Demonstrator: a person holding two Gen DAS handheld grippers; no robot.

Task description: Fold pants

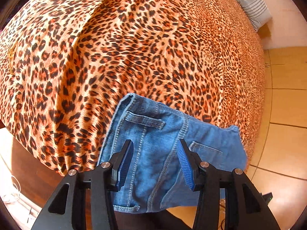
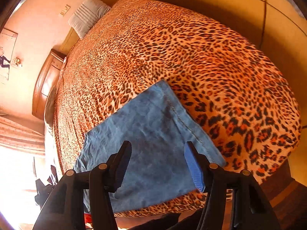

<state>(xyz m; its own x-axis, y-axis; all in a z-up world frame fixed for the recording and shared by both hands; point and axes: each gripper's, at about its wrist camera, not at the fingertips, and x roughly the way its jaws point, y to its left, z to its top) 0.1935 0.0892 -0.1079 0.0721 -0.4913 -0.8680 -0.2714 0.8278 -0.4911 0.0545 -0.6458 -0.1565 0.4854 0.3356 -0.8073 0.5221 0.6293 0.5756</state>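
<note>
Denim takes up the lower middle of both wrist views: a pair of blue jeans lies near the foot edge of a bed covered by a leopard-print bedspread.

In the left wrist view the waistband end shows, with a belt loop, pale topstitched seams and a pocket opening; this part drapes over the bed's edge. The left gripper hangs above the jeans with its jaws apart. Its ribbed blue pads are clear of the cloth, and nothing is pinched between them.

In the right wrist view a flat, folded panel of the jeans lies on the bedspread, with a stitched hem running diagonally along its right side. The right gripper is likewise spread open over this panel, its fingers not closed on the fabric.

At the far end of the bed a grey striped pillow leans by the wall; it appears again in the right wrist view. A wooden nightstand stands beside the bed, and a tiled floor runs along the bed's side. Both views are slightly blurred toward the edges.
</note>
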